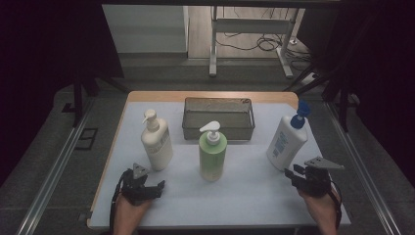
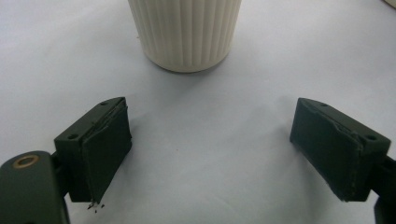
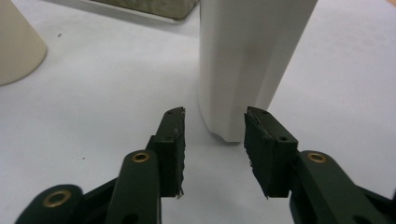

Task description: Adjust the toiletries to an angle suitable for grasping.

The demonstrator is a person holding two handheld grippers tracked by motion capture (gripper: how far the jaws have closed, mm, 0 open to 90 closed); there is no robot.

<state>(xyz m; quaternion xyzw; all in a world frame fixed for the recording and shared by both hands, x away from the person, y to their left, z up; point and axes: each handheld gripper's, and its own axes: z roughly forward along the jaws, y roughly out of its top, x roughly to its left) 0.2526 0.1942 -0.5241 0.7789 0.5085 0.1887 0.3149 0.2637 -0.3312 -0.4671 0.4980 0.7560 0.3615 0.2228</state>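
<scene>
Three bottles stand on the white mat: a cream pump bottle (image 1: 156,142) at the left, a green pump bottle (image 1: 213,156) in the middle, and a white bottle with a blue cap (image 1: 286,142) at the right. My left gripper (image 1: 144,179) rests on the mat just in front of the cream bottle. In the left gripper view its jaws (image 2: 212,112) stand wide open, with the ribbed cream base (image 2: 184,32) ahead of them. My right gripper (image 1: 293,172) sits just short of the white bottle (image 3: 247,60). It is open (image 3: 215,114), with nothing between the pads.
A grey mesh basket (image 1: 218,100) stands empty at the back middle of the mat. The base of a pale bottle (image 3: 18,46) shows at the left of the right gripper view. The mat's front strip between the two hands is bare. Table legs and cables lie beyond the far edge.
</scene>
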